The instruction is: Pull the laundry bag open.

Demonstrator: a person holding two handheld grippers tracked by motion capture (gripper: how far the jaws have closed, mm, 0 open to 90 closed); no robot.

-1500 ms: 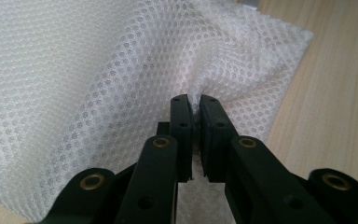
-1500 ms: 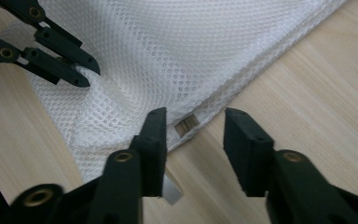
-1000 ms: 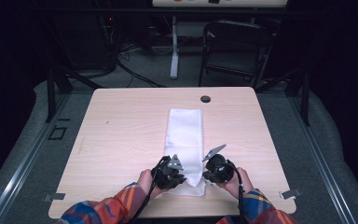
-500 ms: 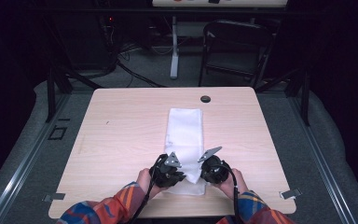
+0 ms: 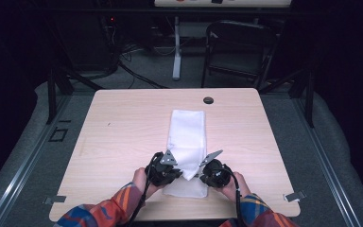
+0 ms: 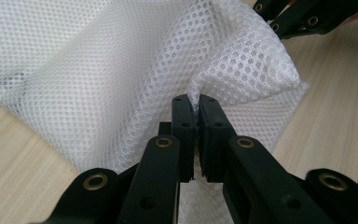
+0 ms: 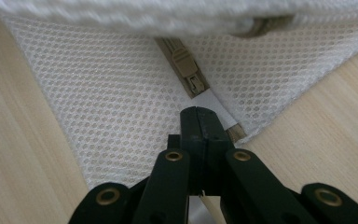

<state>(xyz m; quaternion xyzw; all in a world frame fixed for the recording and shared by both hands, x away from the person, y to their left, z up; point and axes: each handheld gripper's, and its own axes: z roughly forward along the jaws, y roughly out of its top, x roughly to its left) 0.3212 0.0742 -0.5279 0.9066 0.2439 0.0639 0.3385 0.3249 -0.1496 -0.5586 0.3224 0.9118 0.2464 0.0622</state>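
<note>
**Two grippers pinch the near end of a white mesh bag**

At the near edge of the wooden table (image 5: 123,123), the left gripper (image 6: 196,100) has its jaws closed on a raised fold of the white mesh laundry bag (image 5: 187,137), the netting bunched and lifted just beyond the jaw tips. The right gripper (image 7: 200,112) has its jaws pressed together over the bag's edge, beside the white tab at the end of a tan zipper (image 7: 182,65); the zipper pull lies just past the tips. In the high view, both hands come in from the bottom in plaid sleeves (image 5: 108,213), the left gripper (image 5: 179,166) and right gripper (image 5: 203,171) facing each other across the bag's lifted near corner. The rest of the bag lies flat, stretching away along the table's middle. Farther off, a round grommet hole (image 5: 208,100) sits near the far edge, and a dark folding chair (image 5: 238,52) stands behind the table.
</note>
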